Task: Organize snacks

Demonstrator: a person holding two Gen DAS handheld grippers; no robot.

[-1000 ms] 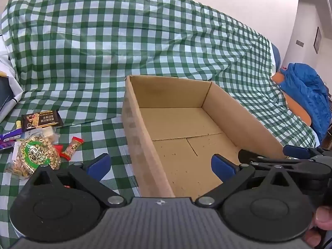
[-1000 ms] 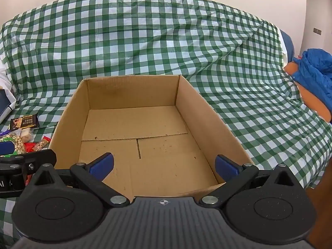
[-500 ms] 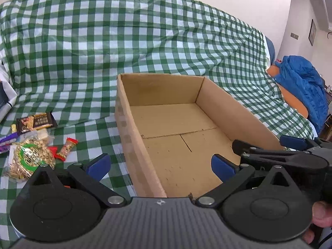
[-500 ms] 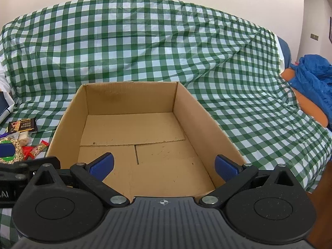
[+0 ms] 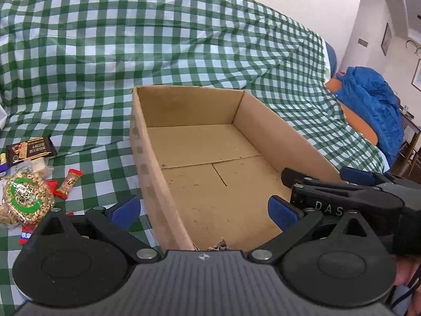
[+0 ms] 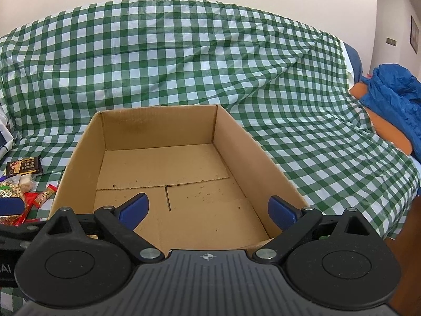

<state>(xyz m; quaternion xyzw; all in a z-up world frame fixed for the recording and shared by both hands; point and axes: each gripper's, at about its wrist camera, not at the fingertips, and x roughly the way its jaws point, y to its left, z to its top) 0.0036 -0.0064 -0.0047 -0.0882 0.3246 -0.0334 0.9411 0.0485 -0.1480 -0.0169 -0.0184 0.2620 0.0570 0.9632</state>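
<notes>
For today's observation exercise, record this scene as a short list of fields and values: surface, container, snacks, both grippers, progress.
surface: green checked cloth
container: cardboard box, open top, nothing inside
snacks: peanut bag, dark bar, small red-ended packet, all on the cloth left of the box
left gripper: open, straddling the box's left wall
right gripper: open, over the box's near end
progress: no snack boxed yet

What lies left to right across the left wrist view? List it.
Bag of peanuts → small red-ended candy → cardboard box → right gripper reaching in from the side → blue jacket at the far right.
</notes>
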